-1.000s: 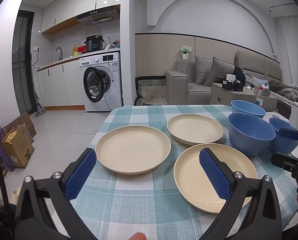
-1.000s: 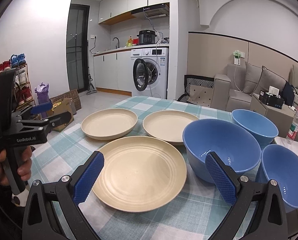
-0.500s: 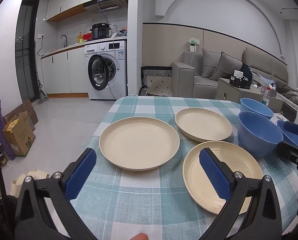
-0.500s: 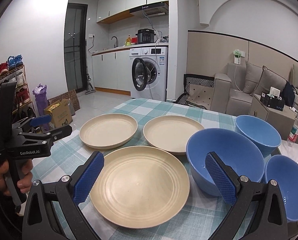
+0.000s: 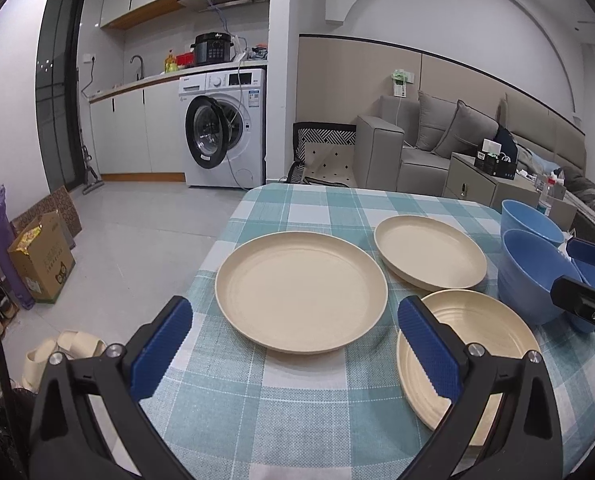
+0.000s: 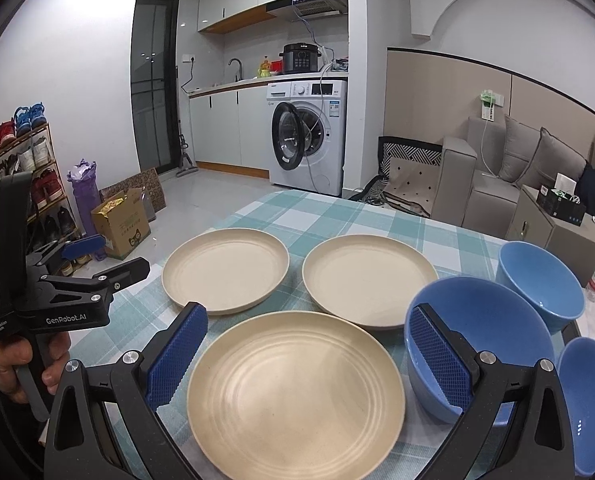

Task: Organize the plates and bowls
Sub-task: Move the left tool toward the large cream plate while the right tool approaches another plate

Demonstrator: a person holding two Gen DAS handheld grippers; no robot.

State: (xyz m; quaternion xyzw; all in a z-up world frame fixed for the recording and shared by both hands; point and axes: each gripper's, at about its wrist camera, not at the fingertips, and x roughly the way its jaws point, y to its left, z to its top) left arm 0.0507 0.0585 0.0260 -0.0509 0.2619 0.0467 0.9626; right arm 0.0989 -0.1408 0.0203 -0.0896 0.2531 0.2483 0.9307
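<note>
Both tools are released and hold nothing. The left tool [image 5: 295, 344] hangs over the near edge of the checked tabletop [image 5: 297, 400], its blue pads wide apart; the left plate [image 5: 301, 290] lies just ahead, between the pads. The far plate [image 5: 429, 254] sits ahead and to the right. The ribbed plate [image 5: 493, 344] lies to the right, partly covered by the right-hand pad and arm, so its near rim cannot be seen.

The right tool [image 6: 307, 360] also stands spread, with the ribbed plate [image 6: 293, 396] directly between its pads and close below; the plate's near edge runs out of the picture. The nearest blue bowl [image 6: 493, 328] is half hidden behind the right pad. The far bowl [image 6: 541, 280] stands beyond it, and the perforated bowl [image 6: 589, 404] is cut off at the right border, with only a few of its holes visible. From the left wrist view the three bowls overlap and are partly masked by the right tool.

A hand [image 6: 13, 368] grips the left tool's handle, largely in shadow at the frame edge
</note>
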